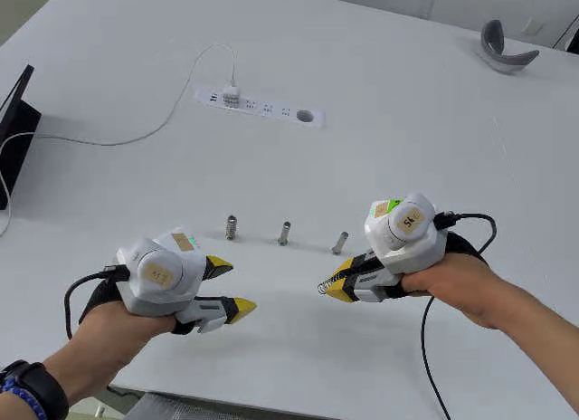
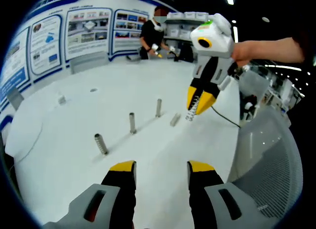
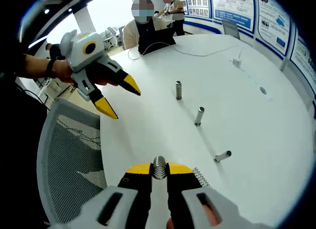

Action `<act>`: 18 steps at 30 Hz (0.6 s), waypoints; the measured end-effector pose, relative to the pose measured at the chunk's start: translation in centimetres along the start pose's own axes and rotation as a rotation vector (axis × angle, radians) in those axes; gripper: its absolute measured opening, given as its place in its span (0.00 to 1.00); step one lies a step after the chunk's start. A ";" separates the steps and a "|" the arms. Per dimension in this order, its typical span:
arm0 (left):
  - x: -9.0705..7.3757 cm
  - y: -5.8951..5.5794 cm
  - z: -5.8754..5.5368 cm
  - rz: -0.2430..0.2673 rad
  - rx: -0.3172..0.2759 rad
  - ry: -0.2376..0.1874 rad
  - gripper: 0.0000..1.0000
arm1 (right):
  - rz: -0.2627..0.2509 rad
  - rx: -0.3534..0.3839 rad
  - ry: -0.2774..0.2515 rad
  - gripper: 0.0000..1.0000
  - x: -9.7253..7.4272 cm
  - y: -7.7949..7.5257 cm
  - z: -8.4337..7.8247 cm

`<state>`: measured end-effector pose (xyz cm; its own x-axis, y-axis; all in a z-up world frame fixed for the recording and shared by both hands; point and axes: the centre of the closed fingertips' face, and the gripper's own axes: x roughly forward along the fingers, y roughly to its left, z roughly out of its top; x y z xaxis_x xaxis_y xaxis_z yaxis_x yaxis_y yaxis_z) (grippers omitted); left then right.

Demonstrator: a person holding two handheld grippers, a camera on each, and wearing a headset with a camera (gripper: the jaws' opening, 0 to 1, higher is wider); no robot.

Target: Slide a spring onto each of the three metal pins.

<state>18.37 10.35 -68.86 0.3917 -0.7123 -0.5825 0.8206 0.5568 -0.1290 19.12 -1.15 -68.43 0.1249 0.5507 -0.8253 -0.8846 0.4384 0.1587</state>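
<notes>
Three short cylindrical metal pins [image 1: 285, 233] in row on white desk [image 1: 407, 103]; leftmost pin [image 1: 232, 232] sleeved in coil [image 3: 178, 90], rightmost pin [image 1: 340, 243] tipped over; right gripper [image 1: 331, 289] clamped on one wire spring [image 3: 158, 167]; left gripper [image 1: 238, 283] wide open, empty

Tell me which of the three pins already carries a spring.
The left-end pin in the head view: a spring wraps it; the other two are bare.

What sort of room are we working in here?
Likely a showroom or demo lab: display posters line the walls, a large white table carries a power strip, and a mesh office chair stands beside it.
</notes>
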 end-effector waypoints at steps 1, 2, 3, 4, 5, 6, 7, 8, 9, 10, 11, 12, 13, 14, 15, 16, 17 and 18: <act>-0.1 0.1 0.0 0.007 -0.002 0.000 0.43 | -0.003 0.003 0.000 0.12 0.0 -0.1 0.1; -0.2 0.3 -0.1 0.011 -0.007 -0.002 0.43 | -0.006 0.005 -0.001 0.12 0.1 -0.3 0.2; -0.3 0.5 -0.1 0.015 -0.012 -0.003 0.44 | -0.008 0.006 -0.001 0.12 0.1 -0.4 0.4; -0.5 0.7 -0.2 0.025 -0.017 -0.006 0.44 | -0.013 0.004 -0.003 0.12 0.3 -0.5 0.5; -0.5 0.8 -0.2 0.028 -0.020 -0.007 0.45 | -0.015 0.002 -0.001 0.12 0.4 -0.5 0.6; -0.6 0.9 -0.3 0.031 -0.024 -0.007 0.45 | -0.017 -0.001 0.002 0.12 0.5 -0.6 0.7; -0.7 1.1 -0.3 0.036 -0.027 -0.009 0.46 | -0.020 -0.003 0.005 0.12 0.6 -0.7 0.7; -0.8 1.3 -0.3 0.044 -0.032 -0.012 0.46 | -0.022 -0.006 0.009 0.12 0.8 -0.8 0.9; -1.0 1.5 -0.4 0.049 -0.035 -0.013 0.47 | -0.022 -0.007 0.012 0.12 0.9 -0.9 1.0; -1.0 1.6 -0.4 0.053 -0.038 -0.015 0.47 | -0.022 -0.008 0.013 0.12 1.0 -1.0 1.2; -1.1 1.8 -0.4 0.057 -0.041 -0.016 0.48 | -0.023 -0.009 0.015 0.12 1.1 -1.1 1.3; -1.2 1.9 -0.5 0.061 -0.044 -0.016 0.49 | -0.026 -0.011 0.018 0.12 1.3 -1.3 1.5; -1.3 2.0 -0.5 0.065 -0.045 -0.018 0.49 | -0.027 -0.013 0.019 0.12 1.4 -1.3 1.6; -1.3 2.2 -0.6 0.071 -0.049 -0.019 0.49 | -0.028 -0.015 0.021 0.12 1.5 -1.5 1.8; -1.4 2.3 -0.7 0.074 -0.053 -0.019 0.50 | -0.030 -0.014 0.022 0.12 1.5 -1.6 1.9; -1.5 2.5 -0.7 0.077 -0.056 -0.019 0.51 | -0.033 -0.014 0.025 0.12 1.6 -1.8 2.0; -1.5 2.6 -0.8 0.080 -0.060 -0.020 0.51 | -0.037 -0.014 0.028 0.12 1.7 -2.0 2.2; -1.6 2.6 -0.8 0.083 -0.063 -0.020 0.52 | -0.041 -0.013 0.029 0.12 1.8 -2.1 2.2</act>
<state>19.60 13.27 -68.90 0.4658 -0.6710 -0.5769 0.7577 0.6392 -0.1316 22.23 0.50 -69.04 0.1480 0.5119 -0.8462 -0.8847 0.4509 0.1180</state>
